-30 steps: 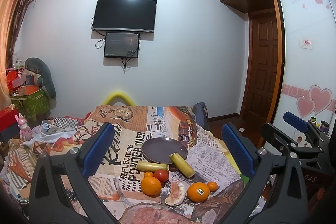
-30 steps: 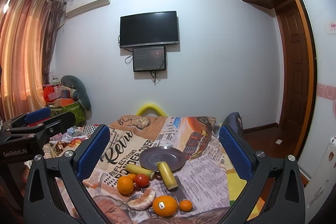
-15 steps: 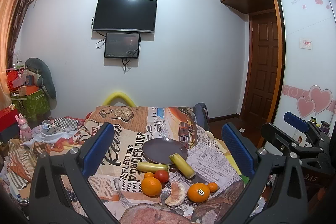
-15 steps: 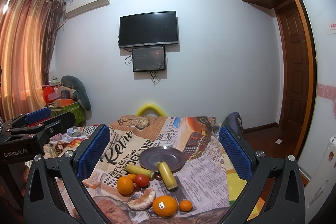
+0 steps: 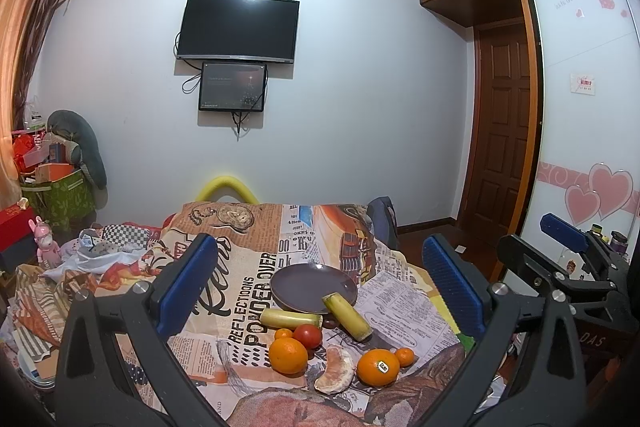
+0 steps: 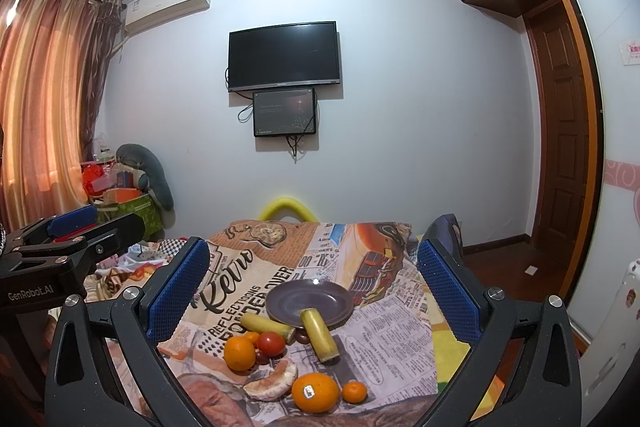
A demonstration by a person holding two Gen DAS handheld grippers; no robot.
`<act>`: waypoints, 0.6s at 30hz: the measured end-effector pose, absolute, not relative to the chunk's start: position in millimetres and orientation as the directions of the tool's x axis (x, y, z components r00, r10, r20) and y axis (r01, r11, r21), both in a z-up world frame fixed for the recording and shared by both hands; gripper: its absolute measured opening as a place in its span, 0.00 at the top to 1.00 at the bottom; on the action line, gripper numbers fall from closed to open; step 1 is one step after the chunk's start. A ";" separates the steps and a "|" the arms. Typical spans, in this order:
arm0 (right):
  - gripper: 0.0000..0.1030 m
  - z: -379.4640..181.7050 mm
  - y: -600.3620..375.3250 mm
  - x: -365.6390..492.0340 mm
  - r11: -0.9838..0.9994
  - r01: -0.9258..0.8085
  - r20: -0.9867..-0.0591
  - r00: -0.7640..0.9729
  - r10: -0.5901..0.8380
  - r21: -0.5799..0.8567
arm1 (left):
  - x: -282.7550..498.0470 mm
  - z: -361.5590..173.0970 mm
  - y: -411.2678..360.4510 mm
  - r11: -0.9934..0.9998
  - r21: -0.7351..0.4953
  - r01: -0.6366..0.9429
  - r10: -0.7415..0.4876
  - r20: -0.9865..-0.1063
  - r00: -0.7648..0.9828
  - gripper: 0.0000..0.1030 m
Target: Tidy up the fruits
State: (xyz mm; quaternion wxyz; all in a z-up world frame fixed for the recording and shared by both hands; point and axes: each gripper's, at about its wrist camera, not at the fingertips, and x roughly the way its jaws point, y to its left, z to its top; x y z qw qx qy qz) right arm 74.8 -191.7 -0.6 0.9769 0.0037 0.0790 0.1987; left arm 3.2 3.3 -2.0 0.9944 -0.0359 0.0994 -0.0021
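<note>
A dark round plate (image 5: pixel 313 286) (image 6: pixel 309 302) lies on a table covered with a newspaper-print cloth. In front of it lie two yellow-green cane pieces (image 5: pixel 347 315) (image 5: pixel 289 318), a tomato (image 5: pixel 308 335), two big oranges (image 5: pixel 288 355) (image 5: pixel 378 367), small tangerines (image 5: pixel 404 355) and a peeled pomelo segment (image 5: pixel 335 371). One cane piece (image 6: pixel 319 334) rests its end on the plate's rim. My left gripper (image 5: pixel 320 283) and my right gripper (image 6: pixel 312 287) are both open and empty, held above and short of the fruit.
The cloth-covered table (image 5: pixel 240 267) has a yellow padded chair back (image 5: pixel 226 185) behind it. Cluttered boxes and a green bag (image 5: pixel 60 195) stand at the left. A wooden door (image 5: pixel 504 131) and wardrobe are at the right. Each gripper shows at the edge of the other's view.
</note>
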 end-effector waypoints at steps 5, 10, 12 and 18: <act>0.00 -0.8 -191.6 74.7 0.921 -0.388 -0.152 0.908 0.390 0.039 | 3.2 -1.3 3.2 0.997 -0.073 -0.003 -0.011 -0.198 0.980 0.00; 0.00 -0.6 -191.7 74.9 0.921 -0.388 -0.153 0.908 0.390 0.039 | 2.2 -1.2 3.7 0.997 -0.076 -0.003 -0.012 -0.196 0.981 0.00; 0.00 -0.7 -191.7 74.9 0.921 -0.389 -0.153 0.908 0.390 0.040 | 2.6 -1.3 3.7 0.997 -0.075 -0.003 -0.011 -0.197 0.980 0.00; 0.00 -2.9 -189.5 76.2 0.922 -0.386 -0.161 0.908 0.387 0.040 | 5.2 -4.9 6.1 0.997 -0.077 -0.008 -0.008 -0.206 0.978 0.00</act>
